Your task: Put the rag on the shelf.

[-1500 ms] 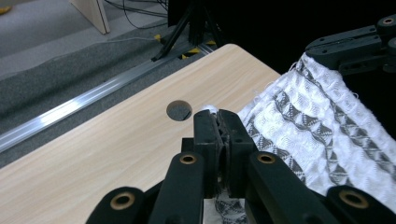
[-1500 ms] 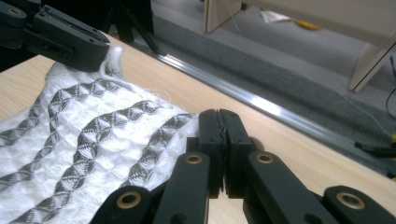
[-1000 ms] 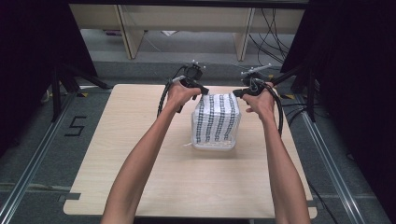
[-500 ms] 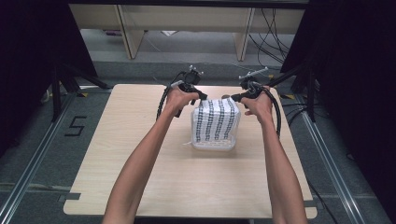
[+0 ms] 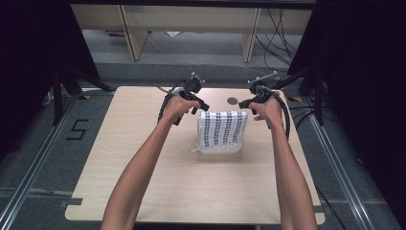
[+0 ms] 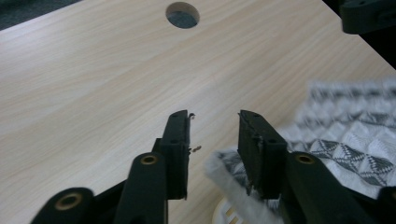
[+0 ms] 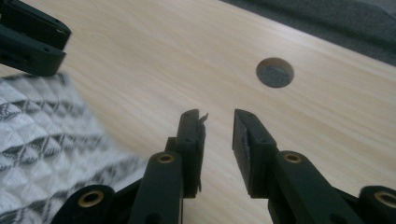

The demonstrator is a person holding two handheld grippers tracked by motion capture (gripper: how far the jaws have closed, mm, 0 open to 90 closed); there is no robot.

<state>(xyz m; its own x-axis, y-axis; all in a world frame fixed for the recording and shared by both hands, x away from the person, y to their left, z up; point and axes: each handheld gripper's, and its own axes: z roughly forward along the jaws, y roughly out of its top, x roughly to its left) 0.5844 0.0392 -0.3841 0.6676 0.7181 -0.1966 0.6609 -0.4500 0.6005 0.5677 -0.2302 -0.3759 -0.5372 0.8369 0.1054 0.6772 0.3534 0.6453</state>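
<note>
A white cloth with dark patterned stripes (image 5: 222,132) lies draped over a white slotted thing (image 6: 223,213) in the middle of the wooden table (image 5: 143,182). My left gripper (image 5: 198,103) hovers at the cloth's far left corner. Its jaws have just been opening and stand apart (image 6: 213,117); the cloth's edge (image 6: 224,163) lies low beside the right-hand jaw, free of the pads. At the far right corner, my right gripper (image 5: 246,103) has also just been opening. Nothing sits between its jaws (image 7: 218,115), and the cloth (image 7: 42,144) lies to their left.
A round hole (image 5: 232,101) pierces the table just behind the cloth. Wooden shelf legs (image 5: 134,38) and cables (image 5: 277,28) stand on the floor beyond the far edge. Dark curtains hang on both sides, and metal rails (image 5: 28,172) flank the table.
Both grippers held the cloth's top corners up; now their jaws are apart and the corners are released. The cloth's top edge has sunk lower, and the left hand has dropped slightly.
</note>
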